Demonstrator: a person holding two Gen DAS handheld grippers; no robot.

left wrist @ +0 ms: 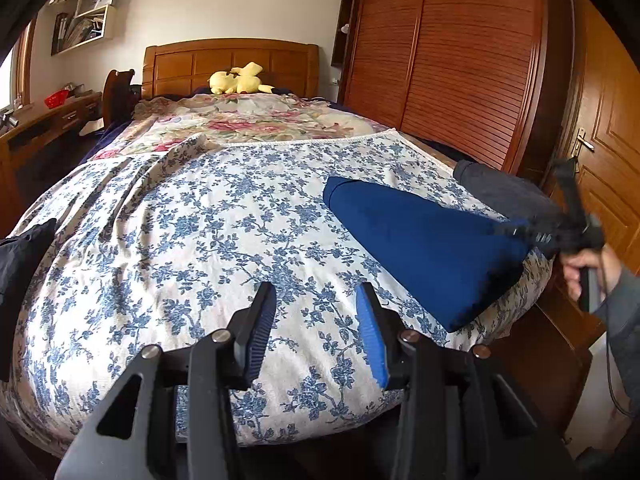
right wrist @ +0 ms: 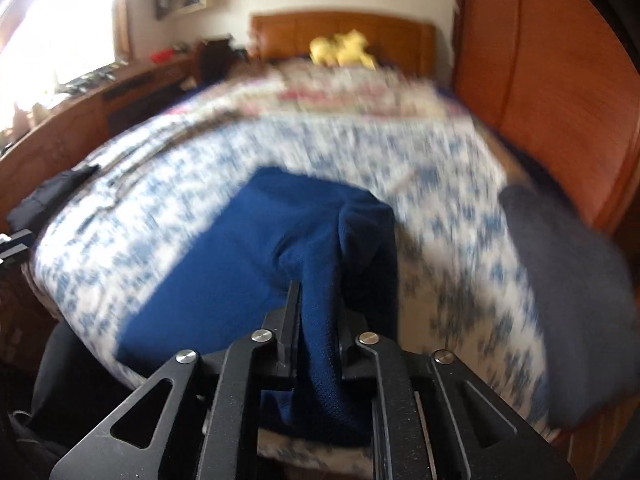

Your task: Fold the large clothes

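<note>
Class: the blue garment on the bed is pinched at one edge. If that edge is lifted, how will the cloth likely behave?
The blue garment probably goes floppy: it bunches between the right hand-held gripper jaws. It likely drags rather than slides, since the rest lies on the floral bedspread.

Bed cover (left wrist: 208, 248): white with blue floral print; quilt (left wrist: 248, 120) behind it has pink-red roses on cream. Folded garment (left wrist: 424, 248) solid royal blue, second garment (left wrist: 500, 192) dark grey. Plush toy (left wrist: 238, 79) yellow, headboard (left wrist: 232, 62) and wardrobe (left wrist: 448, 60) reddish-brown wood.
</note>
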